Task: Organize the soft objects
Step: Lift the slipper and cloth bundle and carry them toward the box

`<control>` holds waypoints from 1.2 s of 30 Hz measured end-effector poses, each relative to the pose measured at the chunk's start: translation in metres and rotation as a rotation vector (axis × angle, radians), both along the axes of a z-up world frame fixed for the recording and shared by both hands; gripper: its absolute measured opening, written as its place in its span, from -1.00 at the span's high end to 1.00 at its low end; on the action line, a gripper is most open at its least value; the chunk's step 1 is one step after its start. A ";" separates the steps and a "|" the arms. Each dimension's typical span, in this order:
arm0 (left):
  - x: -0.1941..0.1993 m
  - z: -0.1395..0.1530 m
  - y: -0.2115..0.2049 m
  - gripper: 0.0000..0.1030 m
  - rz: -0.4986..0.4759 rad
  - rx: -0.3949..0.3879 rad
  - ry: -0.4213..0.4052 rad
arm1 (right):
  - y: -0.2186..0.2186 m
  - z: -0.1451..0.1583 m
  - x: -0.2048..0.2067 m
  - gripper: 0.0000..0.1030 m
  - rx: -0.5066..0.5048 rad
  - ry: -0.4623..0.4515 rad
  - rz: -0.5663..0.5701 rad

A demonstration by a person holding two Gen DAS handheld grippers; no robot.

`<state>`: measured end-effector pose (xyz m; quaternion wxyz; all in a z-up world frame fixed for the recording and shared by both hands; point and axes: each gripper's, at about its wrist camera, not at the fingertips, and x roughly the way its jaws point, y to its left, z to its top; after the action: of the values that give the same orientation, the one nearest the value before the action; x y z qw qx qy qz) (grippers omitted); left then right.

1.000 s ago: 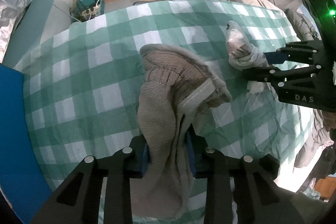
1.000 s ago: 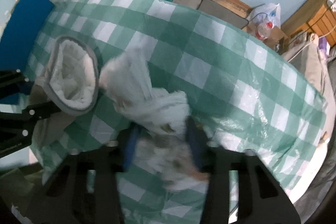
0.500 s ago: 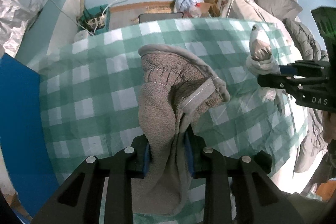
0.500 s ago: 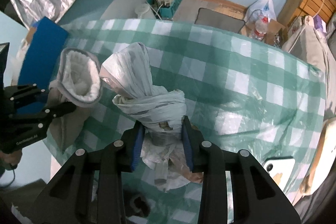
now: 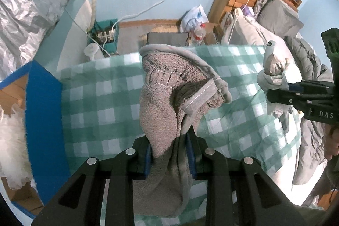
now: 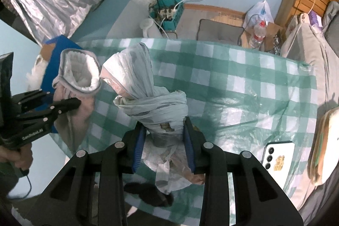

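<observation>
My left gripper (image 5: pixel 169 149) is shut on a brown fleece slipper-like soft item (image 5: pixel 167 96) and holds it up above the green checked cloth (image 5: pixel 101 99). It also shows at the left of the right wrist view (image 6: pixel 78 75), with white lining. My right gripper (image 6: pixel 163 145) is shut on a knotted pale plastic bag bundle (image 6: pixel 148 99), lifted above the cloth (image 6: pixel 233 82). The bundle shows at the right of the left wrist view (image 5: pixel 273 75), with the right gripper (image 5: pixel 275 94) behind it.
A blue box (image 5: pixel 42 115) with white fluffy stuff (image 5: pixel 10 149) stands left of the cloth. A phone (image 6: pixel 277 158) lies on the cloth at the right. A dark object (image 6: pixel 148 192) lies under my right gripper. Grey bedding (image 5: pixel 307 69) lies at the right.
Both grippers have risen with their loads; the cloth looks smaller and farther below. The box at the left has come more into view.
</observation>
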<state>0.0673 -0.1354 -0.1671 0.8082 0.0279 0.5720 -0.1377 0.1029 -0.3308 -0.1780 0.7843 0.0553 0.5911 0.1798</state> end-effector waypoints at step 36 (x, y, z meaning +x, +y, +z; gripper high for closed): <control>-0.036 0.093 0.086 0.47 0.124 -0.058 -0.164 | 0.073 0.092 -0.023 0.37 0.100 -0.140 0.019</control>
<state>0.0316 -0.0492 -0.0746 0.8596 -0.0200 0.5005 -0.1012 0.0802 -0.2577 -0.0857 0.8183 0.0760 0.5255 0.2199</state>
